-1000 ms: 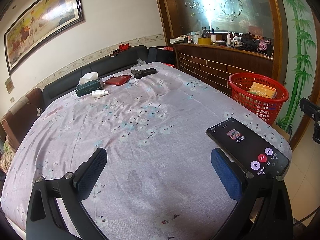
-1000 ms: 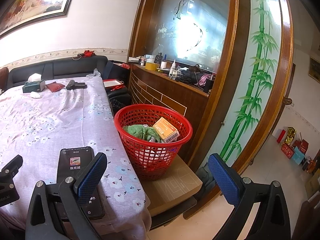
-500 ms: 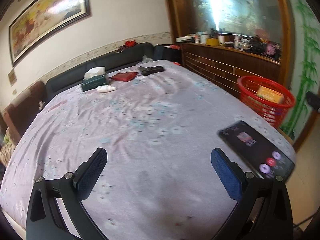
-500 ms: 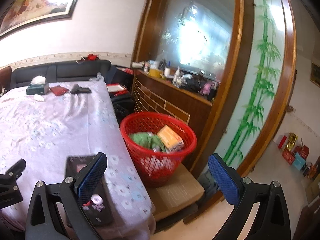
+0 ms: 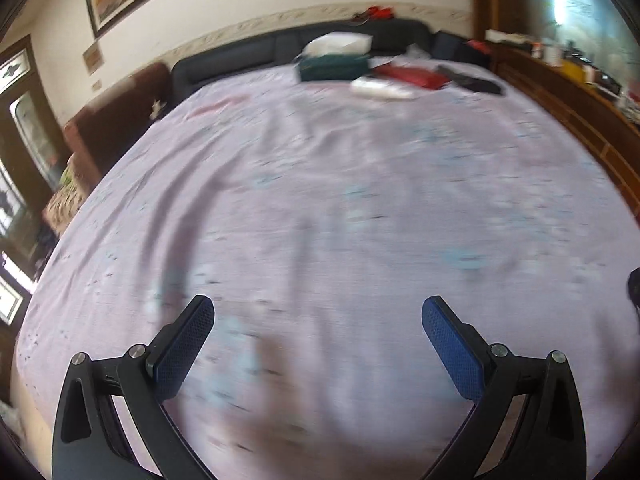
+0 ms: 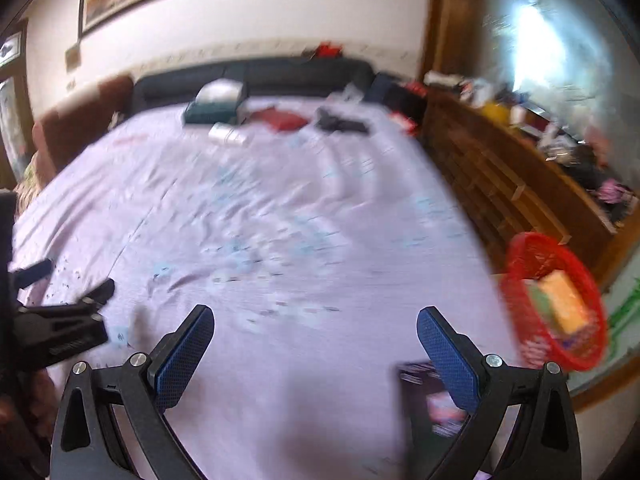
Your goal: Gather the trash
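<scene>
both claws (image 5: pixel 318 334) (image 6: pixel 314 334) spread wide, empty, over bare tablecloth (image 5: pixel 340 208); red basket (image 6: pixel 554 304) beyond right edge.

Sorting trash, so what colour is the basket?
Red basket, clearest in the right wrist view.

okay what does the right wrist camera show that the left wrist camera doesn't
Only the right wrist view shows the red basket with an orange box inside, the phone near the table edge, and the left gripper from the side. Only the left wrist view shows the doorway at far left. Both show the tablecloth, tissue box, red pouch and white bottle.
</scene>
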### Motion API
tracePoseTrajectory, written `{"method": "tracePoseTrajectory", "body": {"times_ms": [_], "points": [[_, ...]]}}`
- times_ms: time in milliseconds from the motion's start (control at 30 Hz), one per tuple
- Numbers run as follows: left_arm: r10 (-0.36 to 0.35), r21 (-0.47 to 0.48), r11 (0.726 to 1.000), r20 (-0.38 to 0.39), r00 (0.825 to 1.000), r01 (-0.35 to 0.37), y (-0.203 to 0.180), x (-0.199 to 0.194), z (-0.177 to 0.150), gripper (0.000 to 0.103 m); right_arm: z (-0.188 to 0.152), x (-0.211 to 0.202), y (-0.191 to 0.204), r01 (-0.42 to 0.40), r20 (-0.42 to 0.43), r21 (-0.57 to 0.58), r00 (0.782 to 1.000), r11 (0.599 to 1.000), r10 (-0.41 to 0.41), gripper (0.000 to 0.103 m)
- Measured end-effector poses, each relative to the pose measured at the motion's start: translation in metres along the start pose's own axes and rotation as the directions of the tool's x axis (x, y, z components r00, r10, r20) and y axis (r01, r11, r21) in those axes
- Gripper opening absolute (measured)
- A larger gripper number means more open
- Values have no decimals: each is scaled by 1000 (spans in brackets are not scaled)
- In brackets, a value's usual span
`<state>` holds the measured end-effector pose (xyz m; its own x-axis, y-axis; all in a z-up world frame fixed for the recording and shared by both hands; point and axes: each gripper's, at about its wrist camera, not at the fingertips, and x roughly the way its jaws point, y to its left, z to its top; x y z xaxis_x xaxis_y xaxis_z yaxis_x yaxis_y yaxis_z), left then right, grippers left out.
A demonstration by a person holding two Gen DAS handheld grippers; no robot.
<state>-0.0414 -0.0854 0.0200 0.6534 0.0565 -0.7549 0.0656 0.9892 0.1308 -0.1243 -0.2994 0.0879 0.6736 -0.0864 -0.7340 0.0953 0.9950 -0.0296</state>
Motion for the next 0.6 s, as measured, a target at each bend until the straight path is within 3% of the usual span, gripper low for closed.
{"method": "tracePoseTrajectory", "body": {"times_ms": [133, 300, 433, 600], "points": [[-39, -43, 998, -68, 997, 36, 33, 18, 5, 103, 9, 45, 24, -67, -118, 48, 990, 997, 73, 102], [-104, -62, 993, -147, 984, 96, 49, 40, 10, 103, 20, 79, 49, -66, -177, 69, 981, 995, 77, 102], [-116, -63, 992, -130, 985, 109, 55, 47, 14, 103, 23, 97, 60, -34, -207, 70, 977, 997, 47, 103], [-144, -35, 989, -124, 982, 141, 59, 56, 22, 103, 26, 101, 64, -4, -178, 79, 984, 997, 18, 103]]}}
